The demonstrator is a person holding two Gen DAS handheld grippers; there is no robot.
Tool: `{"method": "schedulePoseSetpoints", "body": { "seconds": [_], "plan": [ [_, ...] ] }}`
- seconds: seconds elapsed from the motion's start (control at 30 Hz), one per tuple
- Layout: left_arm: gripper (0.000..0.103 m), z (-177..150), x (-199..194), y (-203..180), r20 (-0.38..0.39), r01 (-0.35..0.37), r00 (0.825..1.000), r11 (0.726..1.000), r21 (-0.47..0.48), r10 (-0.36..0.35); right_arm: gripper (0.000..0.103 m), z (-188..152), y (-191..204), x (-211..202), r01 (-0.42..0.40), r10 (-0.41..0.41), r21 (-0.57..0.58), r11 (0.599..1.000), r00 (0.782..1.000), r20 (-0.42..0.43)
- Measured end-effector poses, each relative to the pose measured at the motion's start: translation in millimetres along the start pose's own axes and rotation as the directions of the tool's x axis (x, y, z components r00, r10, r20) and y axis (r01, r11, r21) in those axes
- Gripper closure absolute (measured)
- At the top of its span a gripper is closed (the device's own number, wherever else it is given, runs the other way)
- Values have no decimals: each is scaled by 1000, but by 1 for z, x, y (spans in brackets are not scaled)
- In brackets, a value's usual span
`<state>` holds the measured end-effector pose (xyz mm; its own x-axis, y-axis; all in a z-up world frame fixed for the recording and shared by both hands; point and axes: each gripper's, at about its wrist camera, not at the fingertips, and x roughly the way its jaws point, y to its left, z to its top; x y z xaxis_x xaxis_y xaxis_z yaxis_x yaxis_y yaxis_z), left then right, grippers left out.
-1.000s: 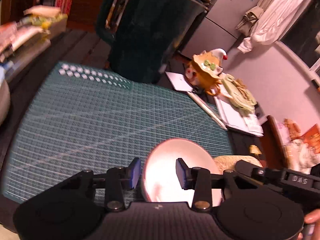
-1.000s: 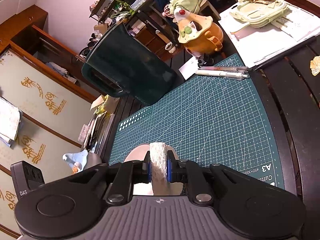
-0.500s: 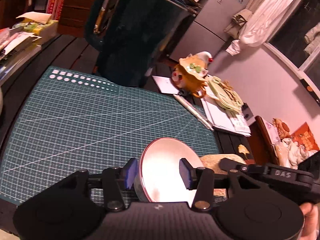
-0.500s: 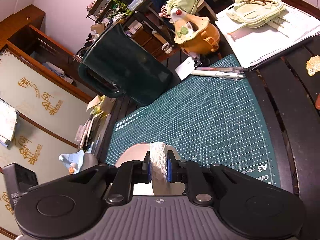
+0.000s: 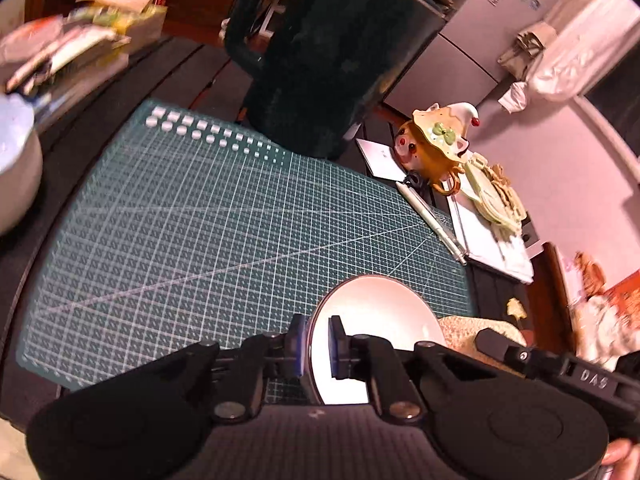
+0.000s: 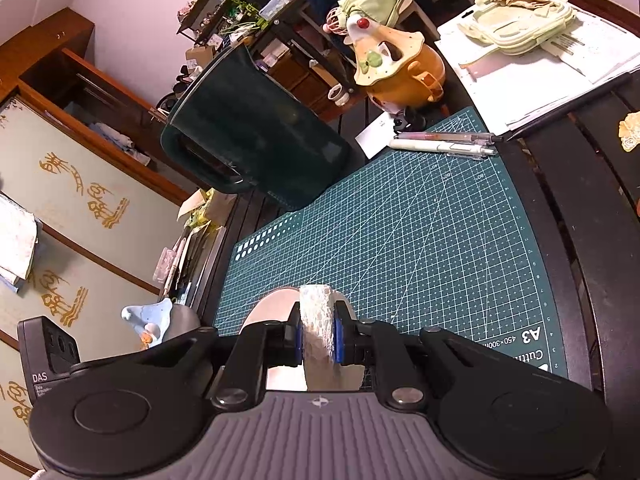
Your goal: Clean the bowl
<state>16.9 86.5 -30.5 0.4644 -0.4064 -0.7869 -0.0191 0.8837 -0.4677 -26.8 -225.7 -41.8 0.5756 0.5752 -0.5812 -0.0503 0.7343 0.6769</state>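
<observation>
Bowl (image 5: 372, 320) sits at near edge of cutting mat (image 5: 240, 240), tilted up. Left gripper (image 5: 318, 344): jaws were spread a sec ago w/ rim between, now pinching the rim, so bowl looks secured for wiping. Right gripper (image 6: 316, 338) unchanged, fingers clamped on sponge (image 6: 316, 320) against bowl; scrubbing prob. next.

Lived-in home room: fridge (image 5: 516, 12) w/ magnets, cluttered shelves (image 6: 240, 4), papers (image 6: 532, 68) on table
</observation>
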Motion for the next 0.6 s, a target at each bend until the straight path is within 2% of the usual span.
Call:
{"method": "schedulePoseSetpoints", "body": {
  "seconds": [0.13, 0.2, 0.3, 0.5, 0.6],
  "plan": [
    [94, 1, 7, 3, -59, -3, 998, 1000, -7, 3, 90, 0, 0, 0, 0, 0, -1, 1000, 1000, -1],
    [93, -4, 15, 2, -109, -24, 994, 1000, 18, 26, 90, 0, 1, 0, 0, 0, -1, 1000, 1000, -1],
    [91, -7, 20, 1, -116, -41, 992, 999, 33, 45, 90, -1, 1, 0, 0, 0, -2, 1000, 1000, -2],
    [90, -7, 31, 12, -142, -21, 990, 999, -45, 15, 90, -1, 3, 0, 13, -13, -16, 1000, 1000, 3],
    [90, -8, 39, 13, -159, -29, 987, 998, -49, 21, 90, -2, 8, 1, 37, -37, -50, 998, 999, 15]
  ]
}}
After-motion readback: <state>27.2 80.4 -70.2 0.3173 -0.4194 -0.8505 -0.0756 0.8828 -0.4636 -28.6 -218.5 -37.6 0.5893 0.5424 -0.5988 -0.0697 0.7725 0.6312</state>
